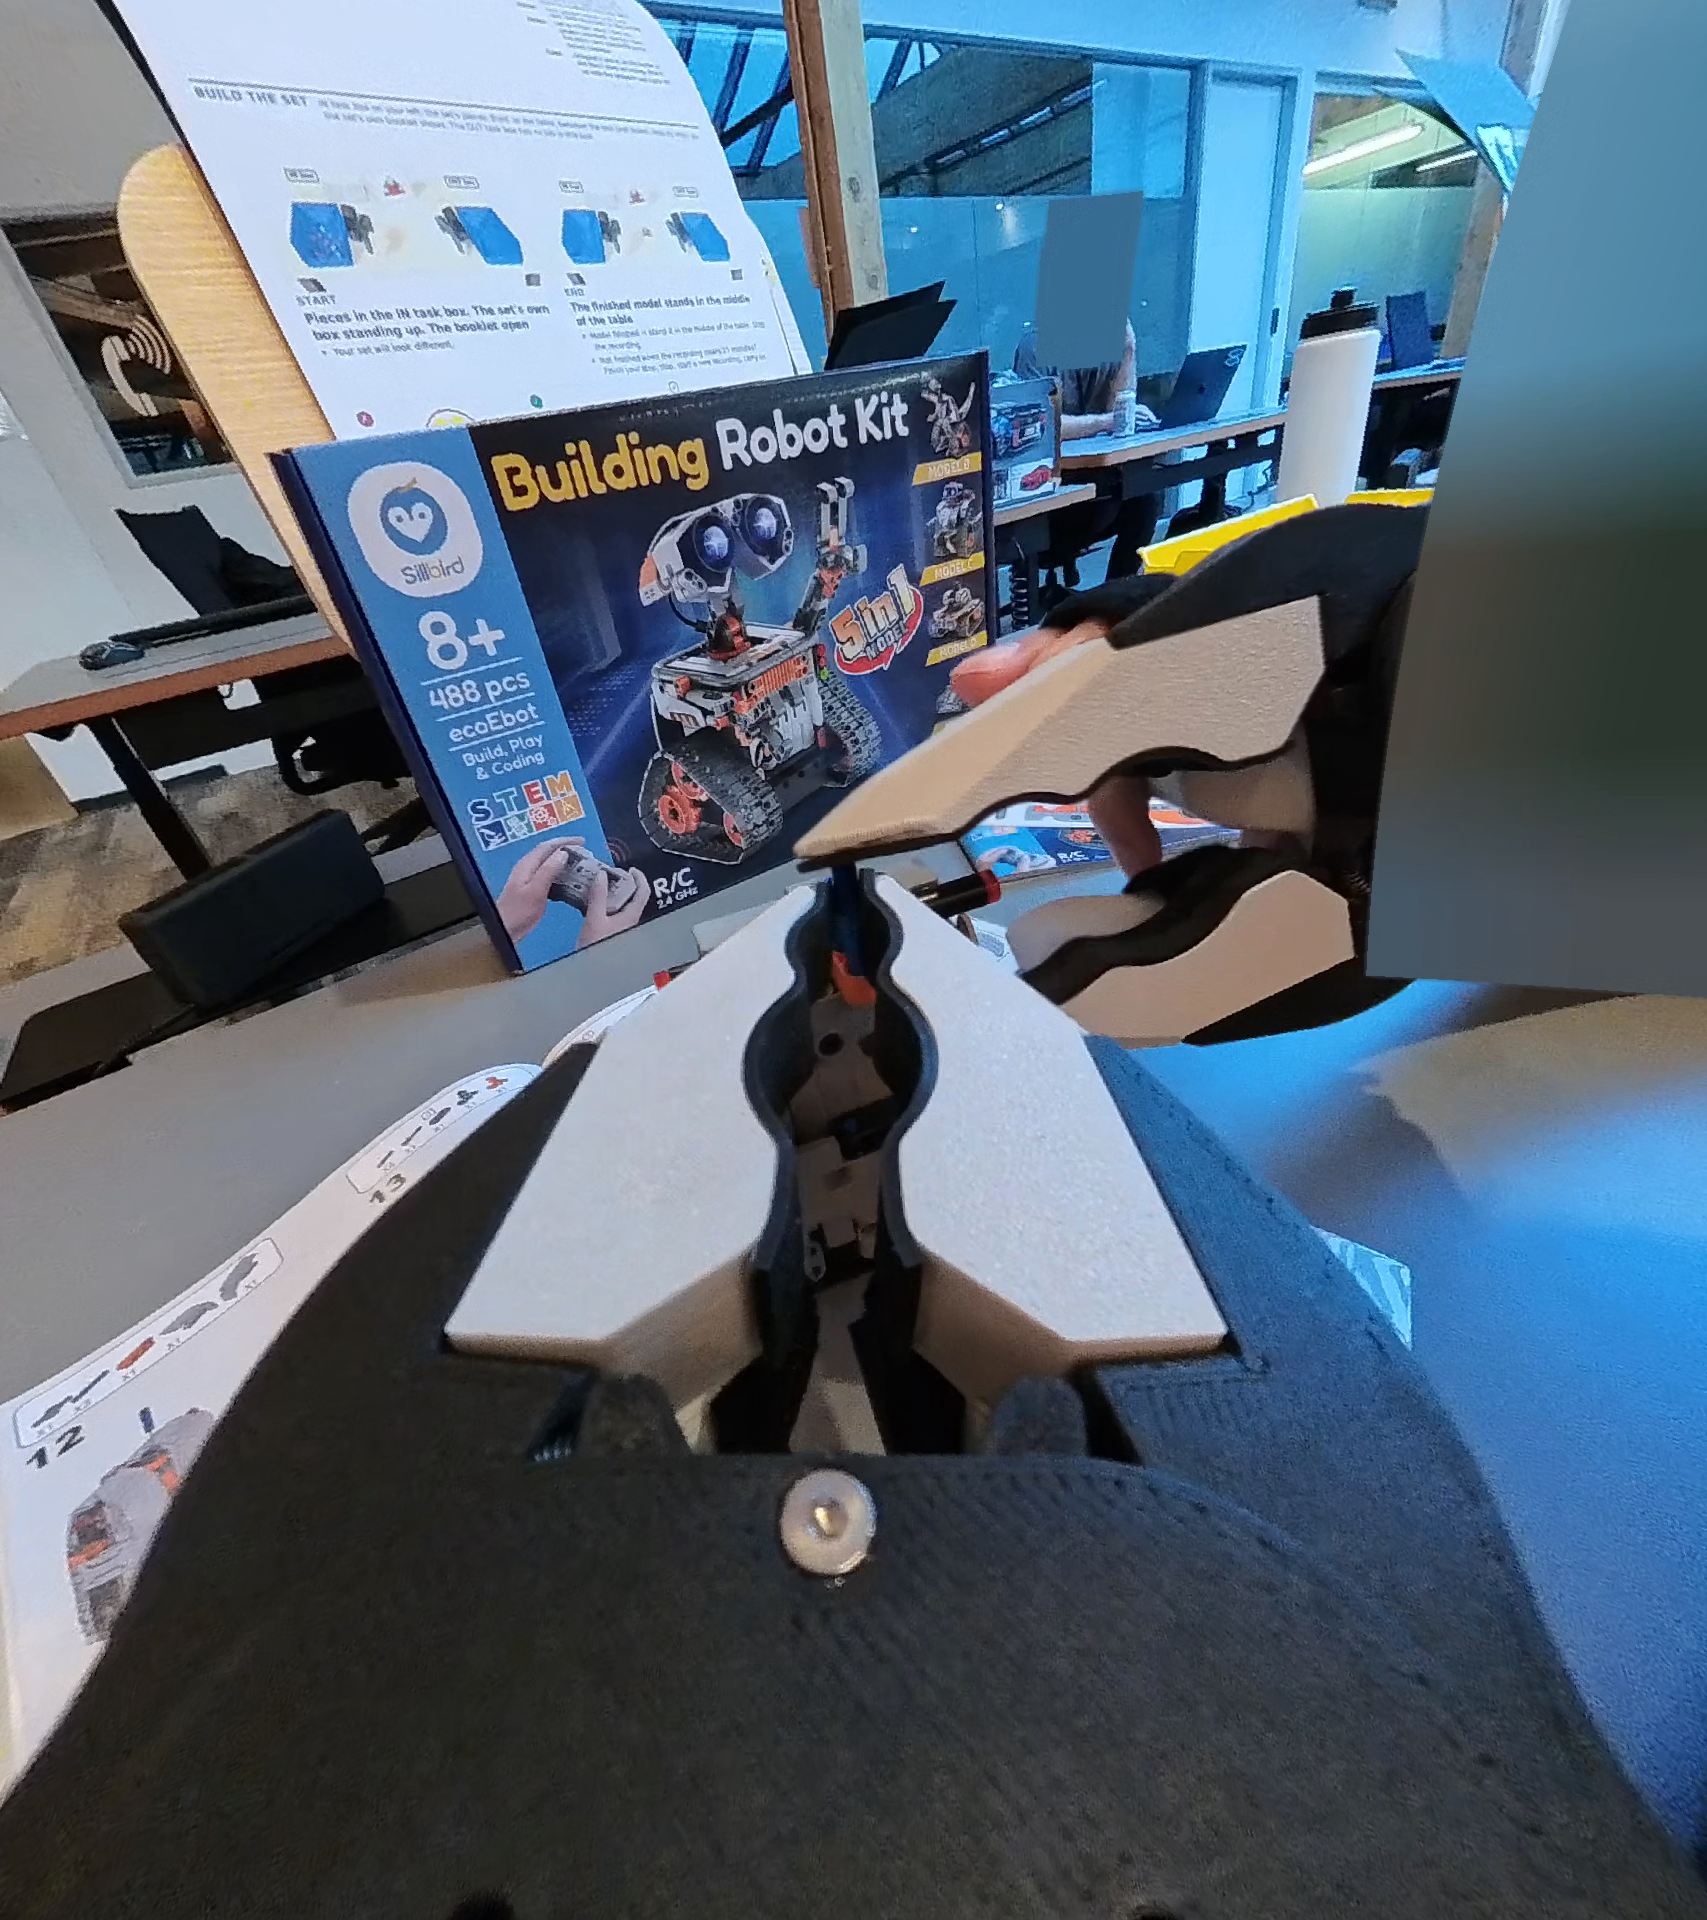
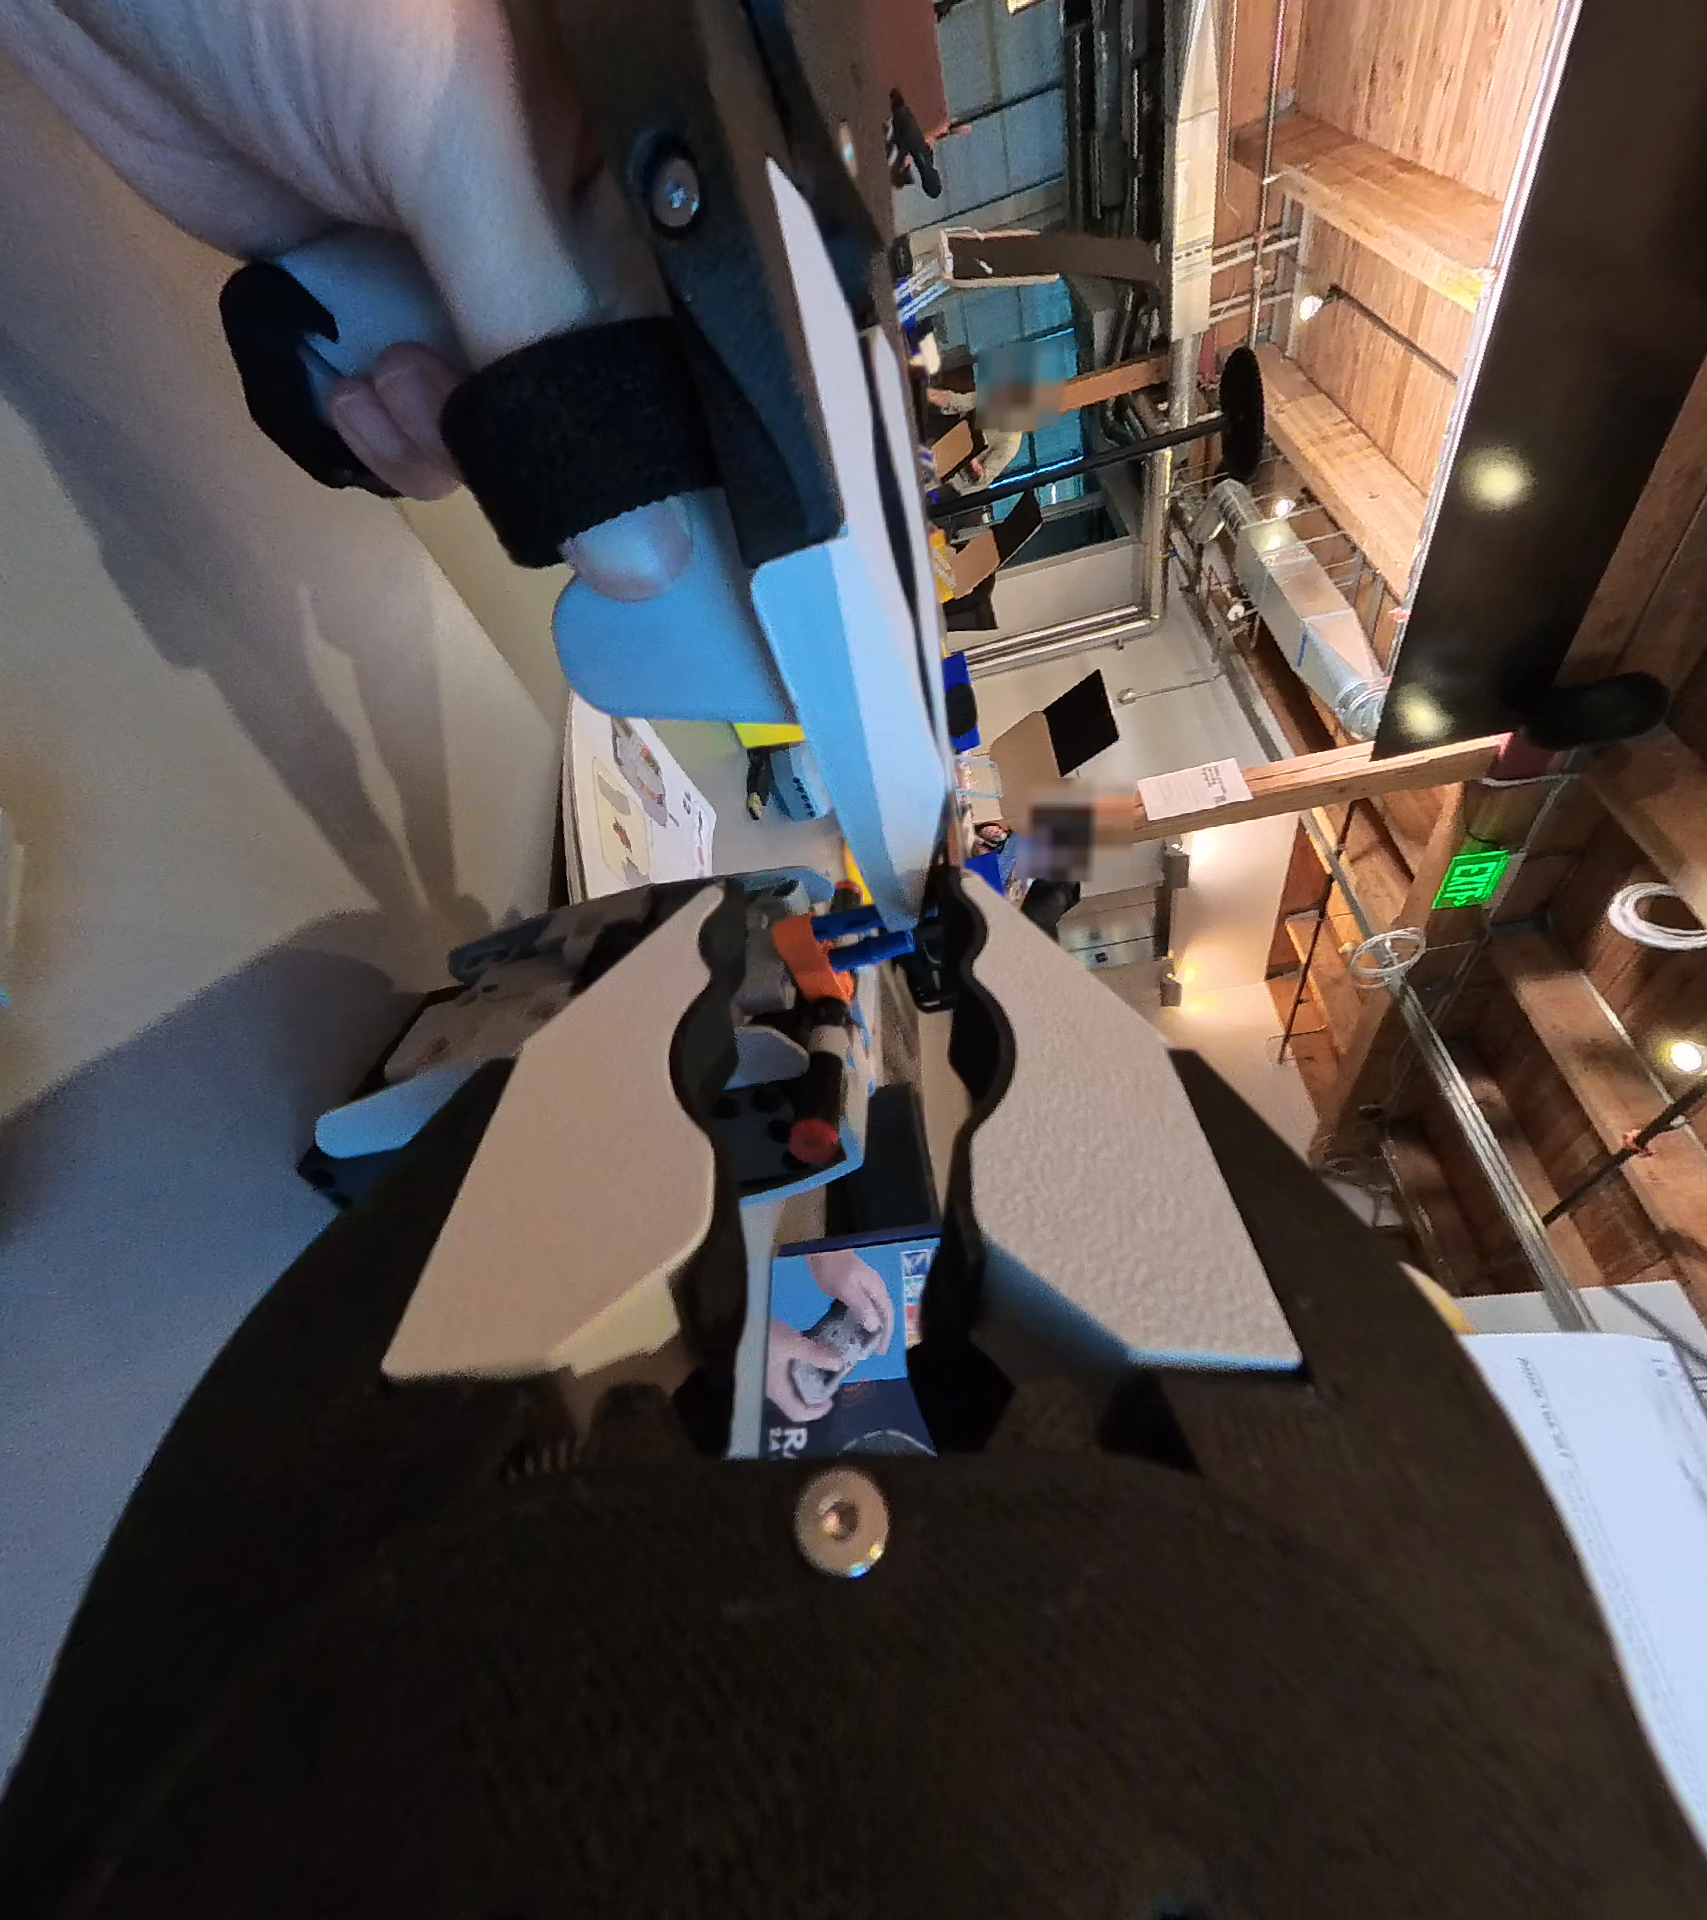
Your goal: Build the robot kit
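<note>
The left gripper (image 1: 844, 894) has its two pale fingers closed around a small brick-built piece (image 1: 847, 961) of grey, orange and blue parts, with a blue peg sticking up between the fingertips. The piece sits held above the grey table (image 1: 205, 1122), in front of the kit box (image 1: 620, 665) that stands upright on the table.

The right gripper (image 2: 932, 904) comes in from the right, turned on its side. Its fingers stand a little apart, with one fingertip touching the blue peg at the top of the piece; from its own camera the same piece (image 2: 807, 956) shows between its fingers, and I cannot tell whether the other finger presses it.

An open instruction booklet (image 1: 101, 1382) lies flat on the table just beside and below the left gripper. Behind the box, a large printed sheet (image 1: 454, 208) leans on a wooden board. A person's hand (image 2: 392, 208) grips the left gripper's handle, one finger through a black strap (image 2: 579, 436). Farther back are desks, and people sit there.
</note>
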Motion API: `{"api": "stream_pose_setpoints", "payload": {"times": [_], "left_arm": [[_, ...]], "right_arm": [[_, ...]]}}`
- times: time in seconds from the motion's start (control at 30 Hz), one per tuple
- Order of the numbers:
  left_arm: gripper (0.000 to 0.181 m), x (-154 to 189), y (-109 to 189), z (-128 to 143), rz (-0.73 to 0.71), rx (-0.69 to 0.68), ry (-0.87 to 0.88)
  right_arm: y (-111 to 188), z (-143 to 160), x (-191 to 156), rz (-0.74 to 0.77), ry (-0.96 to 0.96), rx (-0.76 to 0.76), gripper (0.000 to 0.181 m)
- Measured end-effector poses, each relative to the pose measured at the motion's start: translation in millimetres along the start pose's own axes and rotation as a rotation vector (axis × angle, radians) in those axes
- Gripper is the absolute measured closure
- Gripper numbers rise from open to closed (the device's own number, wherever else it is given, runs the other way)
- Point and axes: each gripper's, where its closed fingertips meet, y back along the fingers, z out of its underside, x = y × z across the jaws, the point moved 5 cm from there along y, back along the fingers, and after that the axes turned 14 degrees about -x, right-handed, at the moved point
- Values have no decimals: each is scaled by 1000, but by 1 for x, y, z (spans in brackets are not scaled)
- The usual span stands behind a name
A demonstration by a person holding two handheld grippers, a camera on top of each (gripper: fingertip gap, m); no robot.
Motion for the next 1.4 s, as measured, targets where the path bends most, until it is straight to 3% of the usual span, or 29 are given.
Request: {"api": "stream_pose_setpoints", "payload": {"times": [0.23,0.43,0.63,1.4], "left_arm": [[180,-3,2,-2,8,17,30],[180,-5,2,-1,6,20,46],[180,0,0,-4,42,50,113],[180,-1,-3,0,30,58,82]], "right_arm": [[-3,2,2,62,179,-50,135],[-1,2,3,-42,256,-66,133],[5,-14,22,-31,237,-3,135],[-4,1,5,-31,183,-31,144]]}}
